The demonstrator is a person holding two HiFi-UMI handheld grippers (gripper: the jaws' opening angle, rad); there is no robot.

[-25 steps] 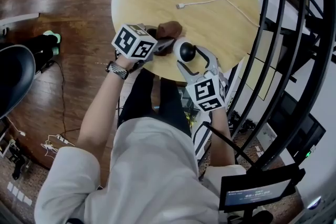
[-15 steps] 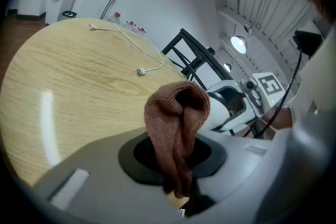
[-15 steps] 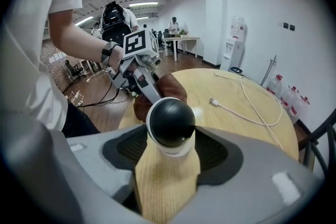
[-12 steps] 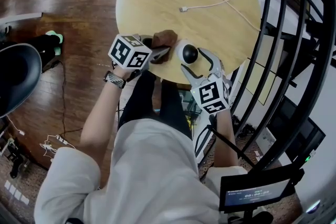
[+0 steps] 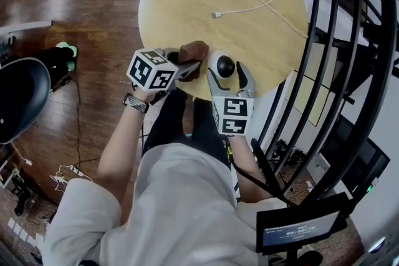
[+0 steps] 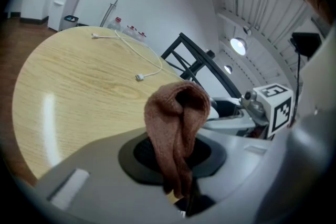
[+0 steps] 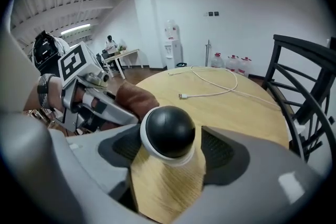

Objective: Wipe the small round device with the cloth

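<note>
Device: the device (image 5: 224, 65) stands at the near edge of the table (image 5: 181, 3), a dark dome on a white base. It is probably light, hard and smooth, so it is likely to skid or tip when rubbed.
Right gripper: the right gripper (image 7: 169, 150) straddles the device with its jaws opening, and a gap shows on one side (nothing pinched).
Cloth: the brown cloth (image 6: 177, 113) is soft and limp and hangs over the table's near edge.
Left gripper: the left gripper (image 6: 181, 186) is clamped on the cloth's lower folds.
Hold: best taken by the sides of the white base, which leaves the dome free for wiping.
</note>
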